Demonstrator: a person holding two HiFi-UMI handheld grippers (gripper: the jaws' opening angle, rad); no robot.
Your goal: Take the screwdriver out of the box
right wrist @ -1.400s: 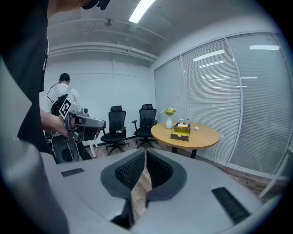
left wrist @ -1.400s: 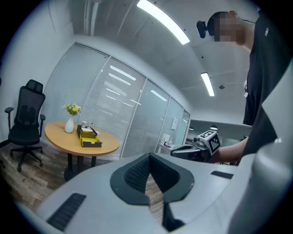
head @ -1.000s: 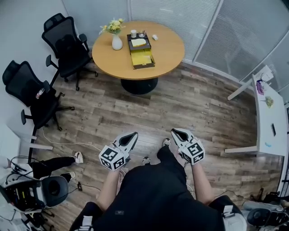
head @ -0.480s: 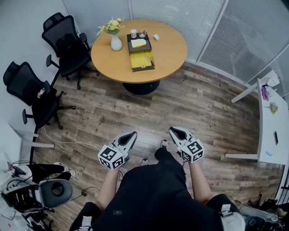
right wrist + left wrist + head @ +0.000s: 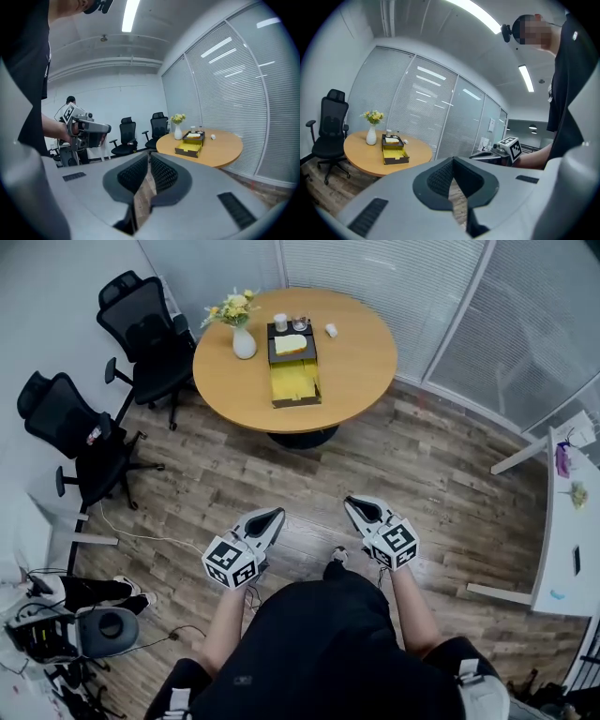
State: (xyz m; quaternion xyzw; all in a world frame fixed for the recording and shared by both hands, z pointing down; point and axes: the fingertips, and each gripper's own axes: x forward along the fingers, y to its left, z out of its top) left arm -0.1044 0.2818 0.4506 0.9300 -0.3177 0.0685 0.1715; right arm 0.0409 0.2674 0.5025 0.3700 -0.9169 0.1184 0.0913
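An open box [image 5: 294, 381] with a yellow inside lies on the round wooden table [image 5: 366, 371] far ahead; it also shows small in the left gripper view [image 5: 395, 152] and the right gripper view [image 5: 190, 144]. I cannot make out a screwdriver in it at this distance. My left gripper [image 5: 274, 516] and right gripper [image 5: 354, 504] are held side by side in front of my body, above the wooden floor and well short of the table. Both are shut and hold nothing, as seen along the left gripper [image 5: 452, 161] and the right gripper [image 5: 149, 157].
On the table stand a white vase of flowers [image 5: 243, 338], two glasses [image 5: 289, 322] and a small white object [image 5: 331, 330]. Two black office chairs [image 5: 150, 329] [image 5: 75, 432] stand at the left. A white desk [image 5: 572, 521] is at the right, gear on the floor [image 5: 84, 634] at lower left.
I have walked closer to the table, so it sits a little larger and lower in the head view. Both grippers travelled along with me, staying shut.
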